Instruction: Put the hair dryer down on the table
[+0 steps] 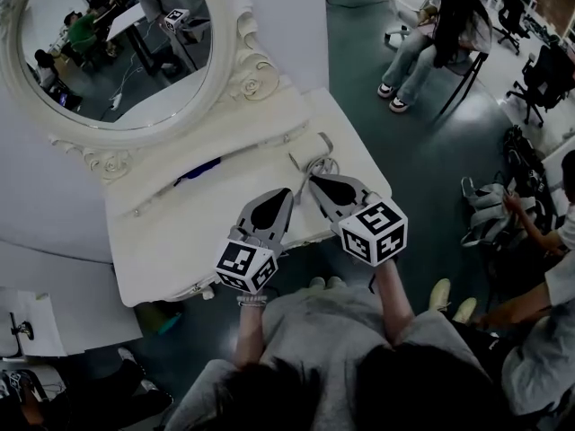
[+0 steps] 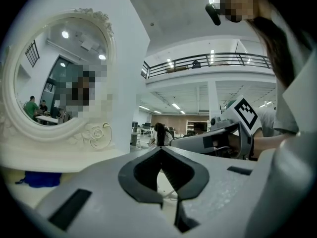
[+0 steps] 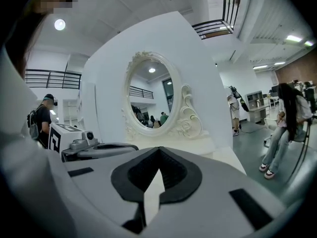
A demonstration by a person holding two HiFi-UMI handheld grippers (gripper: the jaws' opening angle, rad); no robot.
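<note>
Honestly the hair dryer can't be picked out for sure. The best candidate is the dark blue thing (image 1: 199, 169) lying flat on the white vanity table (image 1: 162, 241), tucked against the ledge below the oval mirror (image 1: 108, 52) at roughly 10 o'clock from the grippers. Too little of it is shown to call it. A wire rack (image 1: 316, 158) is seen on the tabletop at 12 o'clock, just past the gripper tips, and nothing appears to be sitting in it. The left gripper (image 1: 286, 194) is closed right up, tips touching, with nothing pinched between them. The same goes for the right gripper (image 1: 316, 182), jaws pressed together and empty. Both are held side by side over the front edge of the table, pointing roughly level toward the mirror. So the put-down step looks to be done already, assuming the blue thing is the dryer, since nothing is being carried. Not much seems to be called for next: the grippers only need to be kept clear of the wire rack and the blue thing left undisturbed.
</note>
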